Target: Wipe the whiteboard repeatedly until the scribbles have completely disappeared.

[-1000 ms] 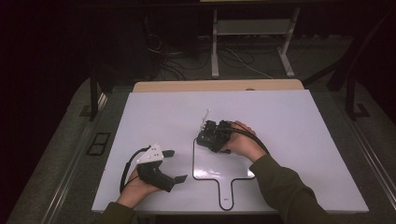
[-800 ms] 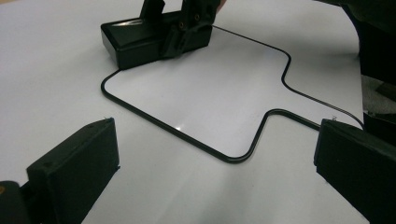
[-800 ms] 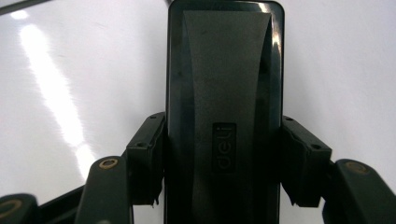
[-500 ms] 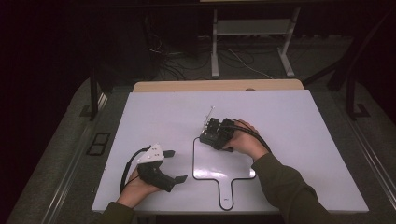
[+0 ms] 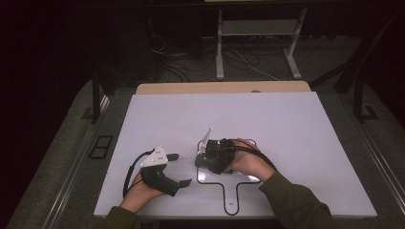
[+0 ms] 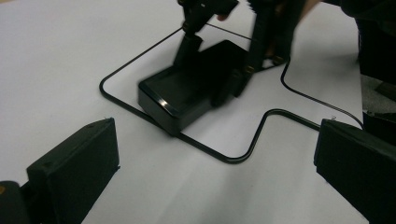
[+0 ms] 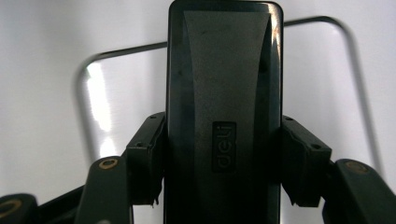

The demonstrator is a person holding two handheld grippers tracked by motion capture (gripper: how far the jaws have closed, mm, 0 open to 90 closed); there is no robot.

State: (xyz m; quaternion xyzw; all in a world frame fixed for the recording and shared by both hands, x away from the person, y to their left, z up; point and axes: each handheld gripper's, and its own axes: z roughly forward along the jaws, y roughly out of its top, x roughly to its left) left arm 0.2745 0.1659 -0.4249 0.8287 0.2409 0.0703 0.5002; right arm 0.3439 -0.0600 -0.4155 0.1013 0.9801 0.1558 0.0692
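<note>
1. Room: dark floor beyond the tabletop; a white metal stand point(image 5: 258, 43) with loose cables point(image 5: 191, 59) around its feet stands at the far side. A black floor plate point(image 5: 101, 146) lies to the left.
2. Tabletop point(image 5: 286, 124): white and rectangular, with a strip of tan board point(image 5: 224, 88) showing at its far edge. A thin black outline point(image 5: 224, 183) shaped like a square with a handle is drawn on it near the person's edge.
3. Left hand-held gripper point(image 5: 179, 168): held low at the near left of the tabletop, grey plate on top, jaws pointing right toward the outline. The left gripper view shows its two black jaws standing well apart with nothing between them.
4. Right hand-held gripper point(image 5: 203, 162): held by the right hand point(image 5: 248, 162) over the outline's square part. From the high view its jaws are hidden under the hand and body; the right gripper view shows them clamped on both long sides of the black case point(image 7: 224, 107).
5. Black case: oblong, glossy rim, "deli" embossed on the lid, readable in the right gripper view. The left gripper view point(image 6: 180, 95) shows it tilted, its near end on the tabletop inside the outline, touching the line, its far end raised in the right hand-held gripper.
</note>
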